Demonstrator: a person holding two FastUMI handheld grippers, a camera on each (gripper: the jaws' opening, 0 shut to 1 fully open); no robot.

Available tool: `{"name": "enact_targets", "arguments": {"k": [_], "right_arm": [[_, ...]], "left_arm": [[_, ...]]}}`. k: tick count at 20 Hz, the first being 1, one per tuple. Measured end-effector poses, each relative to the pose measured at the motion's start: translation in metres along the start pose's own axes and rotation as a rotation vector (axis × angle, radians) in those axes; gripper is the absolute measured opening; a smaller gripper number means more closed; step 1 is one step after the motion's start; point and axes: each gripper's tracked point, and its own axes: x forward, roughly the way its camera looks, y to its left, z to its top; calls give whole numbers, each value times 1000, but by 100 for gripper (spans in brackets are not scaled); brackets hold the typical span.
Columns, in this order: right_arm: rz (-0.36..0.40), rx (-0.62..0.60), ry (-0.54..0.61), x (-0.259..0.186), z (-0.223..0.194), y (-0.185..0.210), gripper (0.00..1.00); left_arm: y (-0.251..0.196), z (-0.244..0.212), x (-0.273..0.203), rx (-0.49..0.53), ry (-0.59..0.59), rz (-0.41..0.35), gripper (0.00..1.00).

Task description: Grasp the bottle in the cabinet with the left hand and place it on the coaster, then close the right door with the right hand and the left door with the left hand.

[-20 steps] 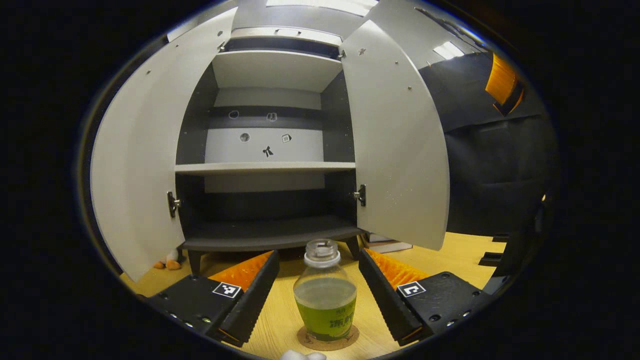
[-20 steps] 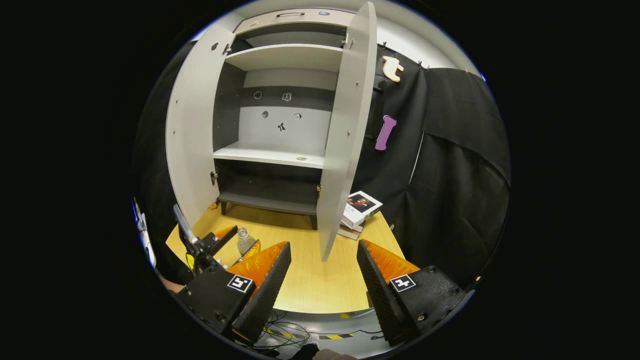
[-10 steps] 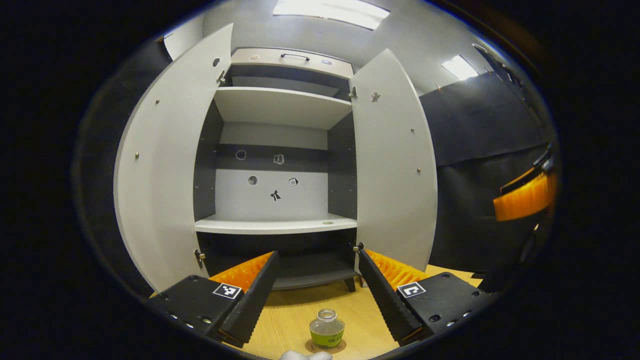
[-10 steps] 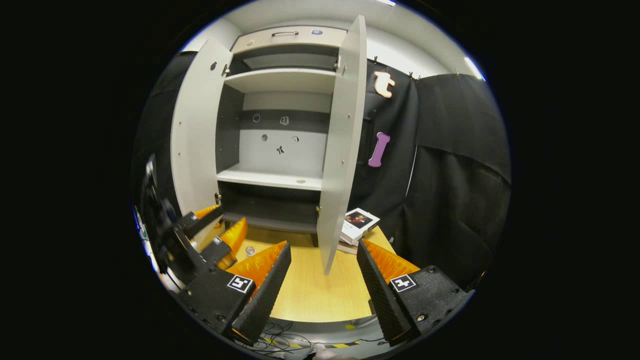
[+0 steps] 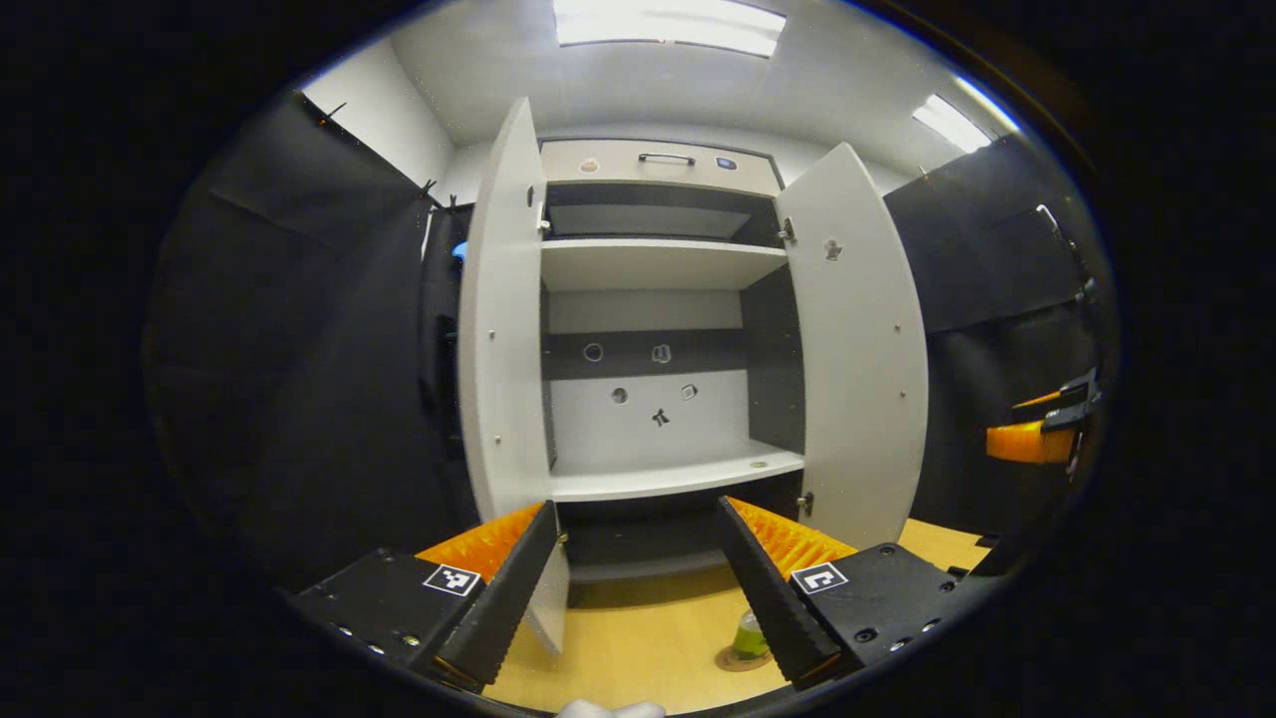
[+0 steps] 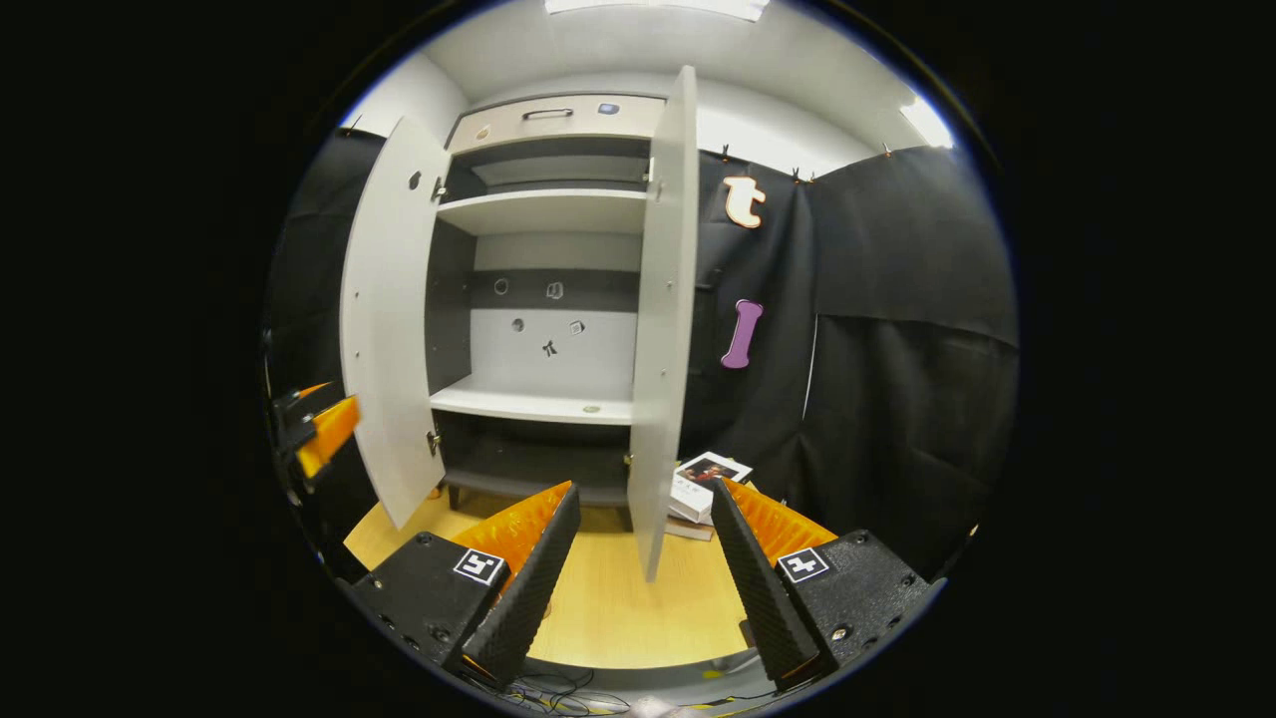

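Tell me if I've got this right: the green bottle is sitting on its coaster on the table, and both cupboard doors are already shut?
Not quite. The bottle does sit on the coaster, but both cupboard doors, left door and right door, stand open, as the left gripper view shows.

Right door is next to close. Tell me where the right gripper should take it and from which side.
Take the right door by its free front edge, low down, coming from its outer face on the right. It stands wide open, edge-on ahead of the open right gripper, with no handle visible, so pushing the edge leftward may swing it shut.
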Motion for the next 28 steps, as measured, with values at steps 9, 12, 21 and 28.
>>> {"name": "enact_targets", "arguments": {"k": [9, 12, 21, 28], "right_arm": [[-74, 52, -66, 88, 64, -99, 82], [-39, 73, -90, 121, 91, -119, 82], [232, 108, -81, 173, 118, -92, 82], [339, 51, -77, 165, 123, -46, 79]], "left_arm": [[20, 8, -57, -17, 31, 167, 96], [-13, 20, -51, -45, 18, 172, 96], [-85, 38, -30, -43, 10, 241, 99], [-104, 41, -26, -18, 21, 271, 96]]}}
